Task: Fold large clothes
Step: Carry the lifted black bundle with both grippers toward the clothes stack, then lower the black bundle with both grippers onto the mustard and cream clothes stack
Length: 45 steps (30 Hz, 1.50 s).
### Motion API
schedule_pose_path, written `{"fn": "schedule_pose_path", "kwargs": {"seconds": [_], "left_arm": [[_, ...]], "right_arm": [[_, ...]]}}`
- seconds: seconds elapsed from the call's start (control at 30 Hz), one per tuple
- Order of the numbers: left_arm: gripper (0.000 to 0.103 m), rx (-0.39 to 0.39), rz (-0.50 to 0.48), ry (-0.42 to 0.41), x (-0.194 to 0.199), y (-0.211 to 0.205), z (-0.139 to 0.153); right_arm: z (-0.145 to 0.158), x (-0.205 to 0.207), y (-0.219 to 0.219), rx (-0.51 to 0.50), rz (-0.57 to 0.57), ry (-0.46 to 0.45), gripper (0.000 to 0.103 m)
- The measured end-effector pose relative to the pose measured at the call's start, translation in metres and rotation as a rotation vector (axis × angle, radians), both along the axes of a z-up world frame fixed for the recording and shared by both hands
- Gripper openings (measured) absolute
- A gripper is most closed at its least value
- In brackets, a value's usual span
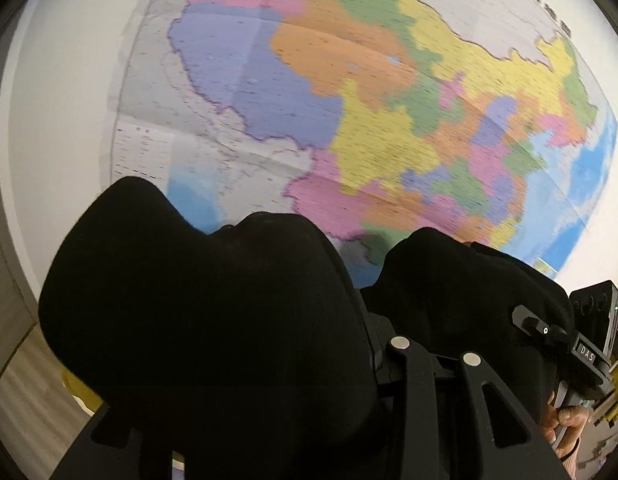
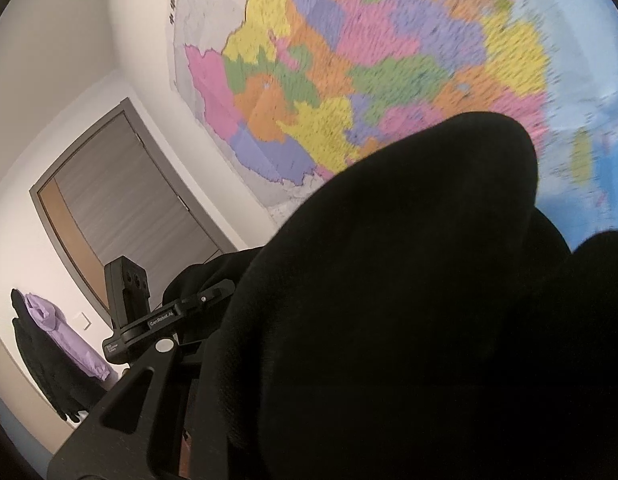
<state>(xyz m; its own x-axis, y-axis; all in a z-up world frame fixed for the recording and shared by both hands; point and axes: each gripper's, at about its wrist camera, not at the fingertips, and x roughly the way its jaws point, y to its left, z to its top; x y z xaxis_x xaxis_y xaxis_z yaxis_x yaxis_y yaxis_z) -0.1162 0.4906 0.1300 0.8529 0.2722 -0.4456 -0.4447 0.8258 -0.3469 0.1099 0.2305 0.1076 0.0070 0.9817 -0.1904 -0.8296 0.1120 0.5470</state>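
Up high, black garment [image 1: 197, 320] shrouds both tongs.

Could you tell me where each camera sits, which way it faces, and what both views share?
Left wrist: on the left gripper, facing the wall map; black garment covers its fingers; a hand shows lower right.
Right wrist: on the right gripper, facing the map, door at left; garment hides its fingers.
Shared: map, garment, each other's gripper.
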Motion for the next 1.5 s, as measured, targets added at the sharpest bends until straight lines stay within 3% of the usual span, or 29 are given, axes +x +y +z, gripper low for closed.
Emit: {"fn": "schedule_pose_path", "kwargs": {"seconds": [0.43,0.6,0.7,0.77,0.9,0.97,1.03,1.13,1.23,1.4,1.47,1.5], "left_arm": [[0.033,-0.037,0.105,0.011,0.003,0.072,-0.01],[0.032,-0.039,0.128,-0.008,0.009,0.098,-0.009],[0.031,0.001,0.167,-0.049,0.005,0.114,-0.011],[0.031,-0.006,0.18,-0.076,-0.001,0.124,-0.024],[0.032,-0.088,0.204,0.047,0.0,0.146,-0.101],[0.032,-0.14,0.221,0.122,0.0,0.15,-0.143],[0.04,-0.162,0.233,0.111,-0.007,0.15,-0.161],[0.043,-0.183,0.227,0.082,-0.017,0.149,-0.163],[0.046,-0.162,0.233,0.129,-0.016,0.148,-0.163],[0.055,-0.169,0.235,0.152,-0.019,0.15,-0.164],[0.06,-0.163,0.245,0.175,-0.018,0.151,-0.164],[0.061,-0.154,0.247,0.186,-0.018,0.151,-0.163]], "right_arm": [[-0.016,-0.011,0.052,-0.016,0.021,-0.032,0.027],[-0.016,-0.012,0.074,0.0,0.014,-0.052,0.027],[-0.019,-0.018,0.084,0.023,0.008,-0.111,0.027],[-0.035,-0.023,0.088,0.014,0.02,-0.131,0.027],[-0.094,-0.023,0.097,-0.122,0.051,-0.063,0.029],[-0.134,-0.017,0.097,-0.196,0.071,0.033,0.031],[-0.151,-0.015,0.086,-0.19,0.069,0.078,0.039],[-0.153,-0.017,0.067,-0.175,0.06,0.096,0.051],[-0.148,-0.019,0.051,-0.166,0.048,0.09,0.063],[-0.14,0.007,0.027,-0.117,-0.001,0.189,0.065],[-0.144,0.016,0.014,-0.088,-0.031,0.248,0.061],[-0.146,0.022,0.011,-0.056,-0.019,0.29,0.042]]}}
